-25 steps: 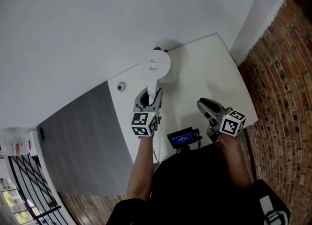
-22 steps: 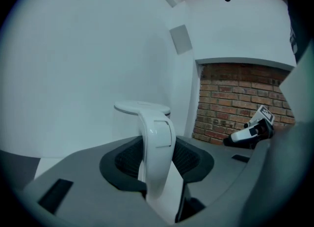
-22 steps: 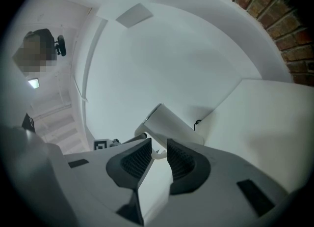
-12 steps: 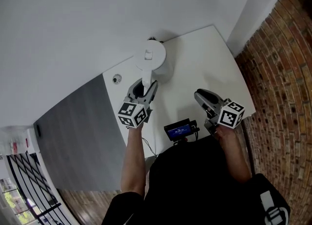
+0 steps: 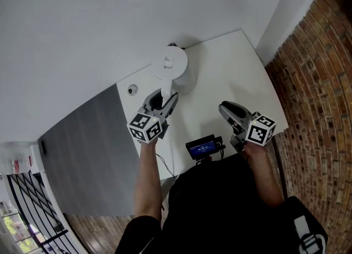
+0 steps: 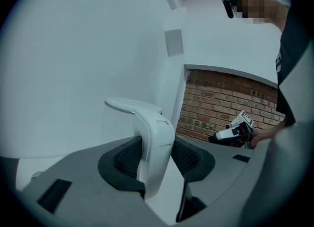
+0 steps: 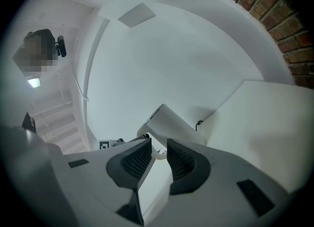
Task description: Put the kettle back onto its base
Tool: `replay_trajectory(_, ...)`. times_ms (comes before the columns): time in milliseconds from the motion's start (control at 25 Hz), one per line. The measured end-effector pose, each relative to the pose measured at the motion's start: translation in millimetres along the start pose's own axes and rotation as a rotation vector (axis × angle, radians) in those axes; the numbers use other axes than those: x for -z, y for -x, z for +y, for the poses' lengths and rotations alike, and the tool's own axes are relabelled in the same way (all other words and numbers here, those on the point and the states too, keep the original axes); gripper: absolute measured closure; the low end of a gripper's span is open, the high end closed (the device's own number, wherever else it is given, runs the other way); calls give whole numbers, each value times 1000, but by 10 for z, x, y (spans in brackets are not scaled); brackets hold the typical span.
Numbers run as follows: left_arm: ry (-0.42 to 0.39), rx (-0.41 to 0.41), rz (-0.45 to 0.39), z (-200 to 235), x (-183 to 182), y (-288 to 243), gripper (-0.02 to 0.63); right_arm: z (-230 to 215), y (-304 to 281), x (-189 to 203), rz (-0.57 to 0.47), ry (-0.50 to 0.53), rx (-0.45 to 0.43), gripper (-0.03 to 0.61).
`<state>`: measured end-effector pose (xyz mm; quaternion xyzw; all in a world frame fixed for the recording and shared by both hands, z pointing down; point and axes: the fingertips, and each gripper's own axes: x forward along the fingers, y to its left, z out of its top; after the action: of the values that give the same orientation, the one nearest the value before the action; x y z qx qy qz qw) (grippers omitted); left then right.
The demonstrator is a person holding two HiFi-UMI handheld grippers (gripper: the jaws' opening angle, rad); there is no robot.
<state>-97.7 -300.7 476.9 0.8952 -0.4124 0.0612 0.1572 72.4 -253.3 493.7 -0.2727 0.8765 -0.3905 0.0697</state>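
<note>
Left gripper view showed the kettle (image 6: 131, 106) straight ahead, its upright handle (image 6: 157, 135) between my left tool's (image 6: 158, 155) jaws, which had just been opening and no longer pinched it. It stood at the tabletop's (image 5: 236, 77) far edge. The right tool (image 5: 230, 114), narrowly parted and empty, hung farther off.

The middle and right of the table (image 5: 236, 77) lie bare, so there is open room between the kettle (image 5: 170, 65) at the back-left corner and the right gripper (image 5: 226, 111). The kettle stands close against the wall (image 5: 110, 22) – a small round fitting (image 5: 132, 89) lies left of it, and a small screen (image 5: 202, 148) sits at the near edge.
</note>
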Motion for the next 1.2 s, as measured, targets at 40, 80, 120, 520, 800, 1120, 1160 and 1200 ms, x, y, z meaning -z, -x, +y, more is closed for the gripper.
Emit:
replay_trajectory(40, 0, 4, 2, -5, 2, -1, 434, 3, 3, 1, 1, 1, 2, 479)
replay_trajectory(80, -1, 8, 3, -11, 1, -2, 434, 6, 6, 3, 1, 1, 3, 479)
replay_trajectory(120, -2, 11, 5, -17, -1, -4, 434, 5, 8, 7, 0, 0, 1, 479)
replay_trajectory(520, 38, 54, 6, -160, -9, -74, 423, -9, 32, 50, 4, -6, 8, 479)
replay_trajectory(800, 49, 75, 6, -266, -13, -154, 422, -14, 22, 50, 5, -11, 7, 479)
replay_trajectory(1120, 65, 91, -11, -312, -11, -197, 420, -36, -5, 67, 9, -13, 2, 479)
replay_trajectory(1160, 67, 93, -13, -316, -10, -202, 420, -37, -8, 68, 12, -13, 4, 479)
replay_trajectory(1200, 68, 95, -14, -319, -12, -205, 420, -38, -13, 68, 12, -14, 4, 479)
